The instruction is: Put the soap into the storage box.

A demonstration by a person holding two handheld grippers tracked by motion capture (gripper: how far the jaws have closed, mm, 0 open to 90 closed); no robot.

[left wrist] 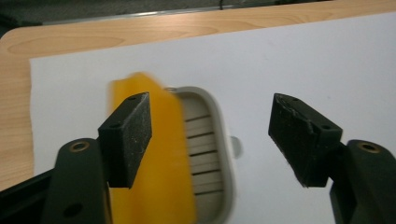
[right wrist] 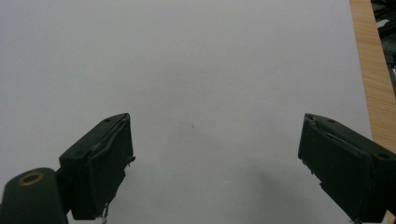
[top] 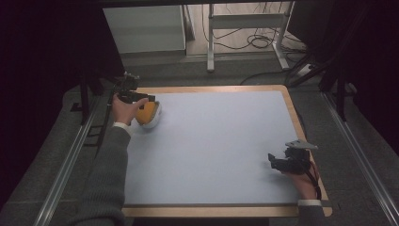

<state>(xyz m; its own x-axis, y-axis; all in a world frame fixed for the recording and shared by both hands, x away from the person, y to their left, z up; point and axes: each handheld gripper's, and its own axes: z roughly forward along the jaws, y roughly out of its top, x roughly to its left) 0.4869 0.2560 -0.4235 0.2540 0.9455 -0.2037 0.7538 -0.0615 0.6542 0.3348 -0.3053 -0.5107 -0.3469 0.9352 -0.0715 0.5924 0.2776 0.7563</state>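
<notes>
Orange and white in colour, the one object on the surface (top: 211,155) is a rounded brush-like thing (top: 148,114) near the far left corner of the pale mat (top: 221,141). The left gripper (top: 136,96) sits right over it, held by the person's left hand (top: 123,110), and from above gripper and object overlap so closely that I cannot tell whether they touch.

In the left gripper view the jaws stand wide apart with nothing pinched between them. The object (left wrist: 187,158) lies below and between them, shifted toward the left-hand jaw: that jaw overlaps the blurred orange part, while the other jaw hangs over bare mat well clear of the white rim. Its long axis runs away from the camera, roughly along the jaws' own direction, so closing would squeeze it across its narrow width. My judgement is that the gripper needs to slide a little toward the orange side before a grip would be centred.

Beyond the object is the wooden border (left wrist: 140,32) of the surface; nothing else crowds it.

Far across the mat, at the near right corner, the right gripper (top: 282,162) rests low in the right hand (top: 306,181). In the right gripper view its jaws are also spread wide over plain mat (right wrist: 201,84), holding nothing, with a strip of wooden edge (right wrist: 369,70) beside them. The left gripper is by far the nearer one.
</notes>
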